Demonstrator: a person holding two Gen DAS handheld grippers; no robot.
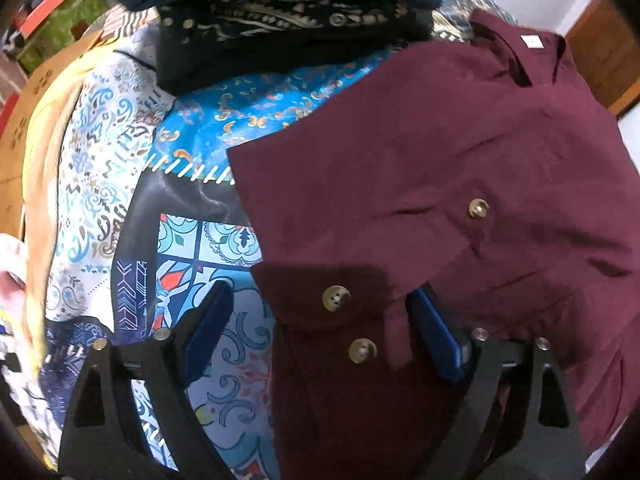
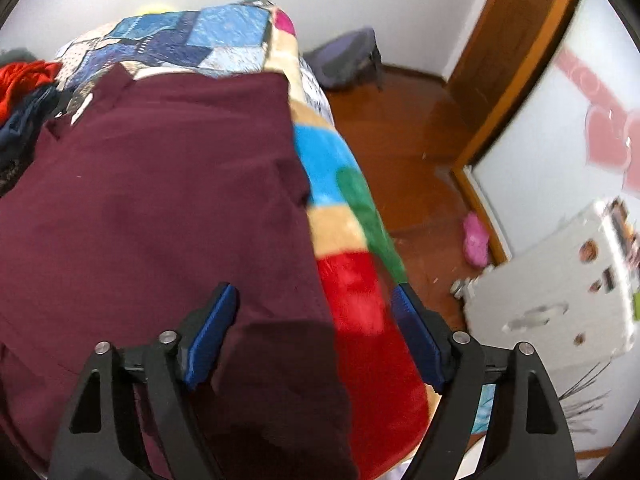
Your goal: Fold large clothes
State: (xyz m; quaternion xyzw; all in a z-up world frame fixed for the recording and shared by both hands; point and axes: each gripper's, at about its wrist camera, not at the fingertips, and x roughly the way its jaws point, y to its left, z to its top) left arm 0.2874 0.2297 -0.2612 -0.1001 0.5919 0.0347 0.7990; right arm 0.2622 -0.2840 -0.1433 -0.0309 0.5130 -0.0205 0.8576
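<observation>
So both grippers are spread wide, holding nothing. Left gripper [image 1: 320,328] straddles the buttoned sleeve cuff of the maroon shirt [image 1: 460,184], probably lining up a grab. Right gripper [image 2: 316,320] hovers over the shirt's edge [image 2: 160,200]. Shirt lies flat on the patterned bedspread [image 1: 224,128]. Folded clothes [image 1: 280,28] sit just behind, and the colourful blanket [image 2: 352,280] crowds the right side.

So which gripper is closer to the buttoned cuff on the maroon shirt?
Left. The left gripper straddles the buttoned cuff, jaws open. The right gripper sits open over the maroon shirt edge, no cuff in its view.
</observation>
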